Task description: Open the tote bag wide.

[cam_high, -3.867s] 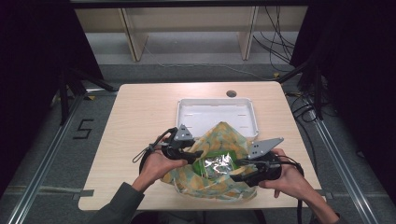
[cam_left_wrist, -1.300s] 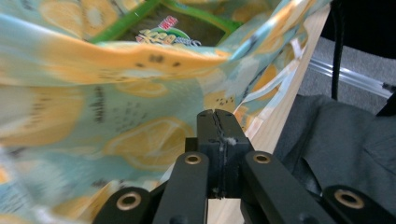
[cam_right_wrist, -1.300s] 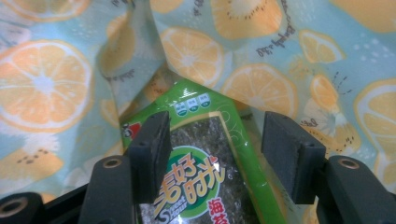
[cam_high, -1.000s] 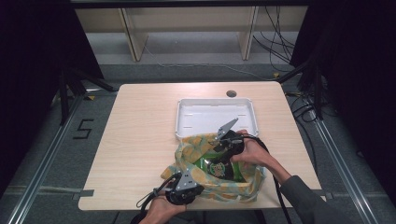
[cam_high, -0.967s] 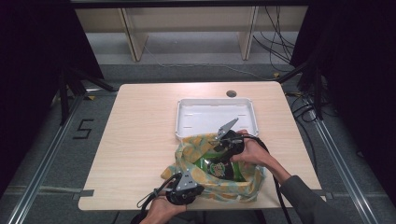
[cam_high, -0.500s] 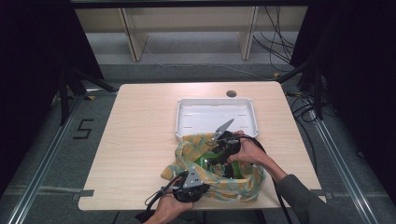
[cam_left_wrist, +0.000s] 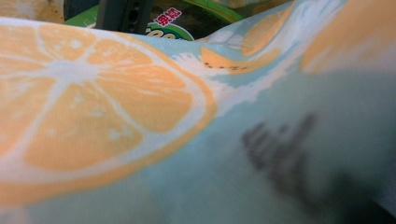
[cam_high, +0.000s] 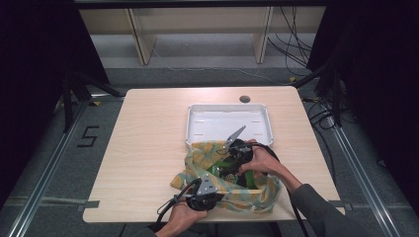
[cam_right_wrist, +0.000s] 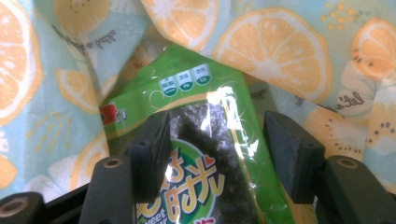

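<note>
I see a light wooden table [cam_high: 148, 143] with a round hole [cam_high: 244, 98] near its far edge, a black "5" [cam_high: 88, 137] marked on the floor at left, and cables [cam_high: 291, 47] trailing beyond.

Each hand carries a black claw tool. The left claw [cam_high: 213, 197] has a chunky black body topped by a grey three-cornered plate with small dark dots on it, and a thin black cable loops away from its rear. The right claw [cam_high: 228, 159] is likewise black, with a grey pointed plate standing up from its top, and a black cable curves round behind the right hand [cam_high: 260, 160]. In the right gripper view its two jaws are matt black, each ending in a thick rectangular pad [cam_right_wrist: 296, 156] on a rounded arm with a round silver-rimmed screw hole. The right forearm wears a grey long sleeve [cam_high: 321, 212]. The left hand [cam_high: 185, 216] is bare.
</note>
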Motion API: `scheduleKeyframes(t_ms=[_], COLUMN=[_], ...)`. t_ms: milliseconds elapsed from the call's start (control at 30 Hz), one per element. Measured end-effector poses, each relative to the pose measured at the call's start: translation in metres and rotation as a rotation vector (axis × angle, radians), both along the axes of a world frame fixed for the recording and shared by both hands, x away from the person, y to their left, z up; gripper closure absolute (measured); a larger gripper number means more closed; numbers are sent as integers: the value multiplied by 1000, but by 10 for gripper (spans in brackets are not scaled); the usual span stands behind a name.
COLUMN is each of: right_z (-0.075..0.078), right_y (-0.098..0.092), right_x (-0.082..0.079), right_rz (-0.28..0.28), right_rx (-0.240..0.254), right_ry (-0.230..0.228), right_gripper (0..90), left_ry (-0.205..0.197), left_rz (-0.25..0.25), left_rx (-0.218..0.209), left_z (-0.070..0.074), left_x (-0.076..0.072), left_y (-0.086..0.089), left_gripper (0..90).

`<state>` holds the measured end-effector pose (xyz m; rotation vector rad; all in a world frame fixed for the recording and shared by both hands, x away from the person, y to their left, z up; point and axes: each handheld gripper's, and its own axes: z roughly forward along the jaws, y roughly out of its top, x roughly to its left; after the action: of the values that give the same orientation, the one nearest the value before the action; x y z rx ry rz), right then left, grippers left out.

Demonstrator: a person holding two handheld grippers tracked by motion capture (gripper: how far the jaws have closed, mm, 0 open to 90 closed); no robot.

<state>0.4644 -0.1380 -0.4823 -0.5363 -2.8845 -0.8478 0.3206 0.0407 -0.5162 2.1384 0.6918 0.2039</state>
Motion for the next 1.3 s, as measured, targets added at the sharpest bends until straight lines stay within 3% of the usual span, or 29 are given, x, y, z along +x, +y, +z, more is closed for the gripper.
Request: scheduleKeyframes(t_ms=[167, 433, 533, 667, 700, 733, 800, 833, 867, 900, 967, 1033, 1100, 1133, 1200, 1267, 1300], right_z=[1, 3, 4, 6, 7, 9, 10, 12, 14, 15, 18, 22, 24, 26, 29, 30, 32], right_y=[-1, -2, -1, -2, -3, -3, -3, -3, -3, -4, -5, -5, -5, -5, -6, -7, -8], right_x=[-1, -1, -3, -4, -4, -5, -6, -6, -8, -8, -9, -11, -12, -13, -15, -15, -16], right_rz=[-25, -21, -25, -38, -36, -28, -35, -32, -45, -43, -35, -19, -4, 16, -5, 25, -2], right_rx=[-6, 8, 32, 29, 31, 40, 26, 29, 36, 41, 55, 69, 71, 75, 73, 92, 84], right_ry=[21, 23, 64, 72, 74, 81, 68, 91, 86, 86, 97, 99, 90, 109, 98, 107, 108], right_gripper=[445, 459, 477, 498, 507, 508, 515, 525, 536, 554, 581, 602, 617, 629, 652, 672, 679], left_ry=[-2, -3, -9, -20, 5, -17, -17, -16, -17, 6, -18, 6, -2, -16, -14, -6, -9], left_rz=[9, 4, -1, -6, 9, -13, -14, -13, -14, 6, -12, 10, 10, -3, -1, 8, 4], left_rx=[3, 3, 5, 19, 8, 24, 20, 19, 20, 5, 25, 8, 10, 18, 20, 15, 16], left_z=[0, -1, -2, -2, -3, -2, -3, -3, -3, -4, -4, -4, -4, -3, -3, -4, -4], left_x=[0, 1, 2, 3, 2, 3, 4, 3, 3, 2, 4, 2, 3, 4, 4, 3, 4], left_y=[0, -1, -2, -2, -3, -2, -2, -2, -2, -3, -2, -3, -2, -1, -1, -2, -1], left_gripper=[893, 893, 894, 894, 894, 894, 894, 894, 894, 894, 894, 894, 894, 894, 894, 894, 894])
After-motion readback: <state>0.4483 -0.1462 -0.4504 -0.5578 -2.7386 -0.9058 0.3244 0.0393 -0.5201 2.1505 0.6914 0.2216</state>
